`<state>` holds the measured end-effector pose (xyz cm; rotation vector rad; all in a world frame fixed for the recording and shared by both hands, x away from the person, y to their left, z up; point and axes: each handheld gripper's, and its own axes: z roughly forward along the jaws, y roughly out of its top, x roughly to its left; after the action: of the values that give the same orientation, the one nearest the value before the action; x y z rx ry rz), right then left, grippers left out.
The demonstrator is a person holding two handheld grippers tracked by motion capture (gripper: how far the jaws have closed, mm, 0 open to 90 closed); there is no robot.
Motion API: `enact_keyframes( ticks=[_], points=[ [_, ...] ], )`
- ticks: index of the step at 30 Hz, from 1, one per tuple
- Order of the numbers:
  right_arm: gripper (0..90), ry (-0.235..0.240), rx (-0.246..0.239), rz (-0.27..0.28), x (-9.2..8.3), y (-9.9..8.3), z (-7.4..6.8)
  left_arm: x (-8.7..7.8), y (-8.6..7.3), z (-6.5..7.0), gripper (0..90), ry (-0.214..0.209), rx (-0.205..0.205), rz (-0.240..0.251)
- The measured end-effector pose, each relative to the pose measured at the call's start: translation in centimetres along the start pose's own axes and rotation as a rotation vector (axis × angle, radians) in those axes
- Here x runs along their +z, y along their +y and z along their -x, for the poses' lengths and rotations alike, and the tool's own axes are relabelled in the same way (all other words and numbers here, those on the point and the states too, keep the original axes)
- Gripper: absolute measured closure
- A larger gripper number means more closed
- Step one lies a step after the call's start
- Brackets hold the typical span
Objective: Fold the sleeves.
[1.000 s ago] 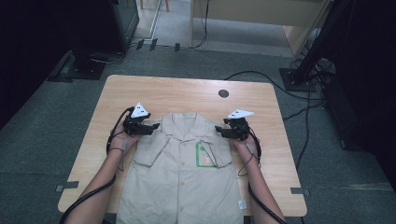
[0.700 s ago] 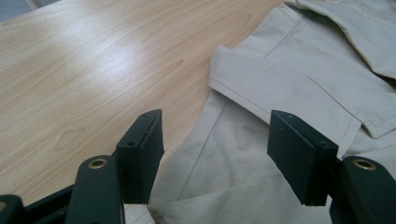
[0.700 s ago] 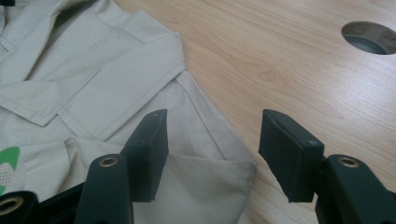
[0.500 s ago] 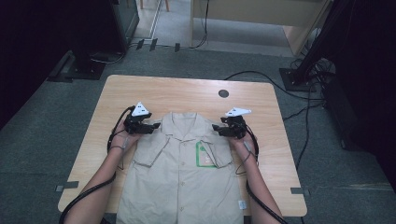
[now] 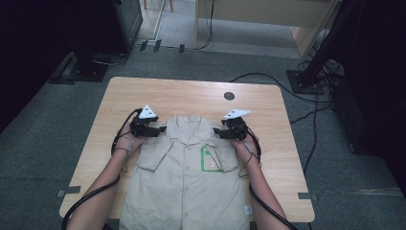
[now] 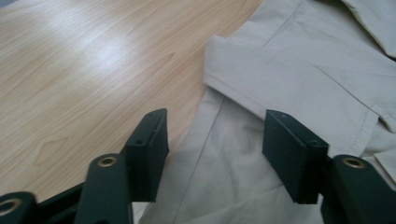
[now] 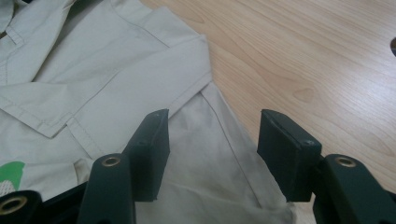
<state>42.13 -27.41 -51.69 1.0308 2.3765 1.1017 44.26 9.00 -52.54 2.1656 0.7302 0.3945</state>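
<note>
Little has shifted since the earlier frames: both hands stay at the shirt's shoulders, and the left gripper's [image 5: 160, 129] jaws have just been closing a bit, with shirt cloth lying under the gap between them.

From the high view, a beige short-sleeved cotton shirt [image 5: 186, 187] lies flat, front up, on the light wooden table [image 5: 191, 96], collar toward the far edge and hem toward the person. Both sleeves are folded in over the chest. A green-edged patch [image 5: 209, 158] sits on the breast. The left gripper rests at one shoulder, the right gripper [image 5: 218, 132] at the other, each held by a hand [image 5: 127, 143] coming from the near edge. A small dark round disc [image 5: 229, 95] lies on the far part of the table, well apart from the shirt.

Seen from the left gripper view, the black jaws stand spread, pads clear of the cloth; the folded sleeve's hem [image 6: 261, 100] runs across ahead of them, bare wood to one side.

Seen from the right gripper view, the jaws are likewise spread and pinch nothing; the shirt's shoulder edge lies beneath the gap, creased, beside bare wood.
</note>
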Motion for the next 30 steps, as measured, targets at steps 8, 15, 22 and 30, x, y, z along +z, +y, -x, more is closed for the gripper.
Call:
enact_keyframes(
  ticks=[8, 15, 22, 30],
  points=[
    [44.4, 0.004, 0.001, -0.023, 1.0, 0.5, 0.2, 0.6, 0.3, -0.1, 43.4, -0.045, -0.013, -0.01],
    [49.0, 0.01, -0.005, -0.017, 1.6, 0.4, 0.2, 0.6, 0.3, -0.2, 44.0, -0.054, -0.01, -0.01],
    [64.5, 0.036, -0.013, 0.011, 1.5, 0.1, 0.3, 0.4, 0.2, -0.1, 56.1, -0.065, -0.003, -0.002],
    [83.0, 0.057, -0.025, 0.012, 1.4, 0.0, -0.1, 0.4, 0.2, 0.4, 79.8, -0.074, 0.027, 0.006]
  ],
)
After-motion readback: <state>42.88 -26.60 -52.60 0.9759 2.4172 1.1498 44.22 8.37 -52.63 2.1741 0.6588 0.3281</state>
